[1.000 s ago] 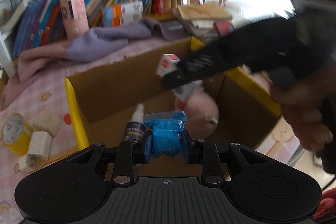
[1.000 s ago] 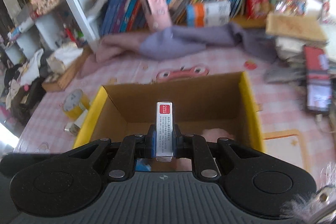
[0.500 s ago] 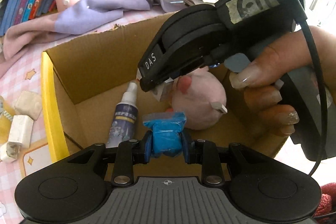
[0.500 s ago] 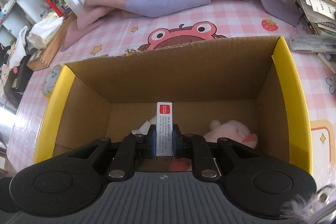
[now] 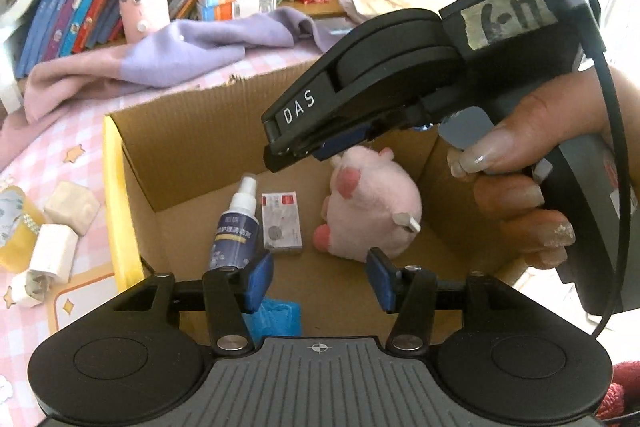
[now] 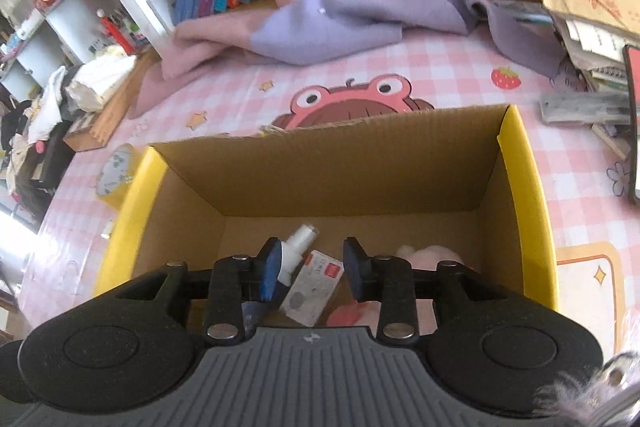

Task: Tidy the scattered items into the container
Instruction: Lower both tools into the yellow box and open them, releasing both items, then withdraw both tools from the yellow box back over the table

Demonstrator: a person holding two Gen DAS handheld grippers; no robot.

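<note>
Inside the cardboard box (image 6: pixel 360 171), the small carton (image 6: pixel 316 285) lies below both grippers' spread fingers (image 6: pixel 272 265).

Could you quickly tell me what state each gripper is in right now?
Left gripper: open, holding nothing; the blue packet lies below it.
Right gripper: open, holding nothing; the small white box lies in the cardboard box.

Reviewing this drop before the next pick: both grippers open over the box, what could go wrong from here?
1. The right gripper sits just above and ahead of the left gripper over the cardboard box; they could collide on withdrawal.
2. The blue packet lies directly beneath the left fingers, so it may snag.
3. White adapters and a tape roll remain outside the box.
</note>
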